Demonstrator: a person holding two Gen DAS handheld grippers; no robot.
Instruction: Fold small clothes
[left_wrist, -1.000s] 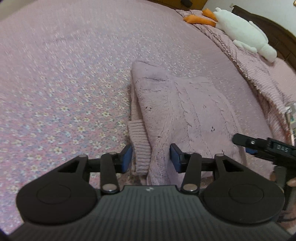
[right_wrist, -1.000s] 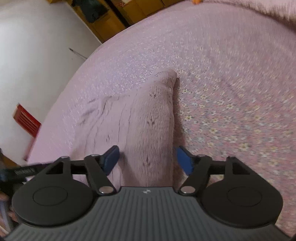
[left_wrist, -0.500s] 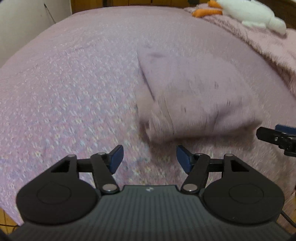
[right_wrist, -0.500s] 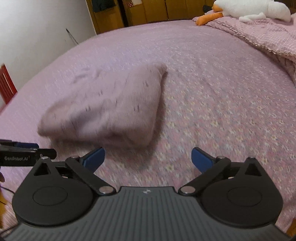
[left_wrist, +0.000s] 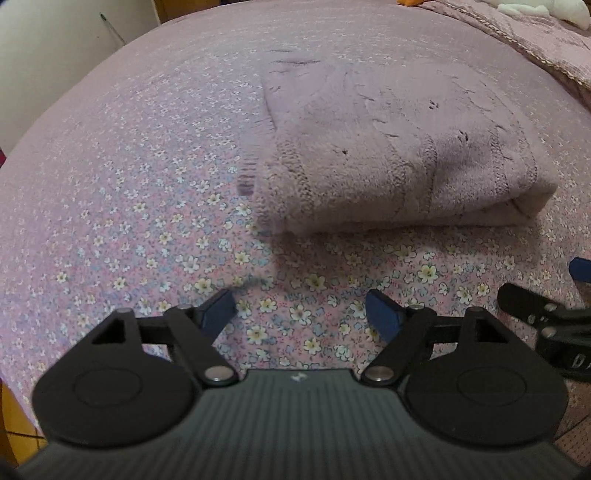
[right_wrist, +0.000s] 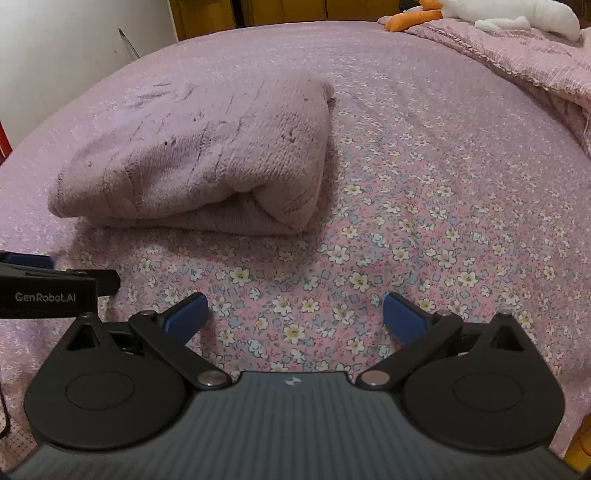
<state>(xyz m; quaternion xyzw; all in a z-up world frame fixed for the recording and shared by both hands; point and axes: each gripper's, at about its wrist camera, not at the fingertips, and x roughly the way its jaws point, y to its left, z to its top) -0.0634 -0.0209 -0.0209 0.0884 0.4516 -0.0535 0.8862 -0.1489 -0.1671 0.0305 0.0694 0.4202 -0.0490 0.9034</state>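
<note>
The sweater (left_wrist: 399, 155) lies folded into a thick pad on the bed (left_wrist: 110, 192), with the flowered bedspread bare between it and both grippers. It is a soft, fuzzy cable knit, so it will likely be light but floppy and springy: layers can slide over each other and the fold may puff open if lifted by one layer only. The rounded fold edge facing the grippers shows several layers stacked; a ribbed cuff peeks out on the sweater's left side in the left view.

The left gripper (left_wrist: 303, 314) hangs short of the sweater's near edge, its jaws having just been opening, now wide with only bedspread between them. The right gripper (right_wrist: 295, 314) sits near the sweater's right corner, jaws having just been opening to their widest, also empty.

For any further move, the best hold is probably at the two near corners, pinching through all layers together, low against the bed. A stuffed toy (right_wrist: 517, 14) rests far beyond the sweater.
</note>
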